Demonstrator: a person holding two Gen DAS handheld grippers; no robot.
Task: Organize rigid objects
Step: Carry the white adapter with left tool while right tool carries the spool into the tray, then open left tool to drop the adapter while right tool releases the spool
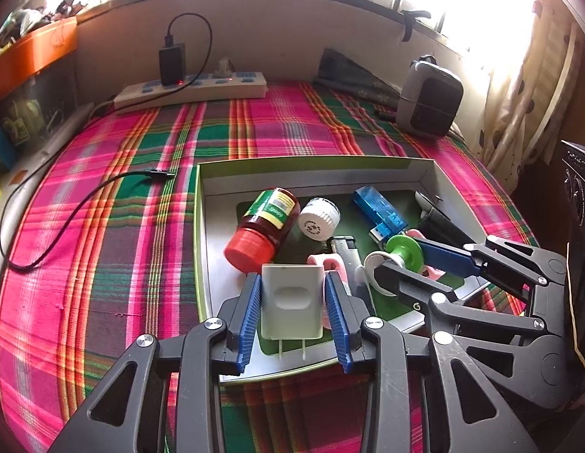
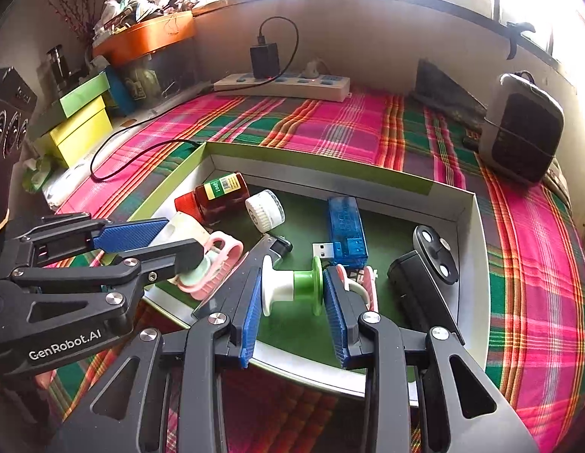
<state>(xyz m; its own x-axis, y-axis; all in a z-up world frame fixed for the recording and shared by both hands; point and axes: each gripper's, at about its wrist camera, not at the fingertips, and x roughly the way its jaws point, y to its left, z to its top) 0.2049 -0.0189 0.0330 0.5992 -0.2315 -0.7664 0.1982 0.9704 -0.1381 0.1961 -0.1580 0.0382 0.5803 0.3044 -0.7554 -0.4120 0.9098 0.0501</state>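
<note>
Plaid cloth in pink, green and orange covers the surface (image 1: 115, 234), and on it sits a shallow box (image 1: 311, 164) with white walls and a green floor, already holding a scatter of small hard things.

Both tongs are over the box's near part, each closed partway on something. The left tongs (image 1: 294, 315) clamp a white plug adapter (image 1: 292, 304) by its two flat sides, its prongs pointing back toward the camera and its body reaching forward over the box's near-left corner. The right tongs (image 2: 292, 304) pinch a small spool (image 2: 292, 288), white flange against one pad and green flange against the other, so the spool's long axis runs straight across the gap from pad to pad, level with the box floor.

Under and ahead of them lie a red-capped bottle (image 1: 264, 228) on its side, a white cap (image 1: 318, 219), a blue USB stick (image 1: 379, 213), a pink clip (image 2: 213, 264) and some black pieces (image 2: 421, 283) toward the right wall.

What matters for the next move, as I judge it, is that each piece is already over the box. The spool is near the box's front edge, about midway along it, above bare green floor, whereas the adapter hangs above the pink clip, so a small shift toward open floor would give it a flatter landing.
</note>
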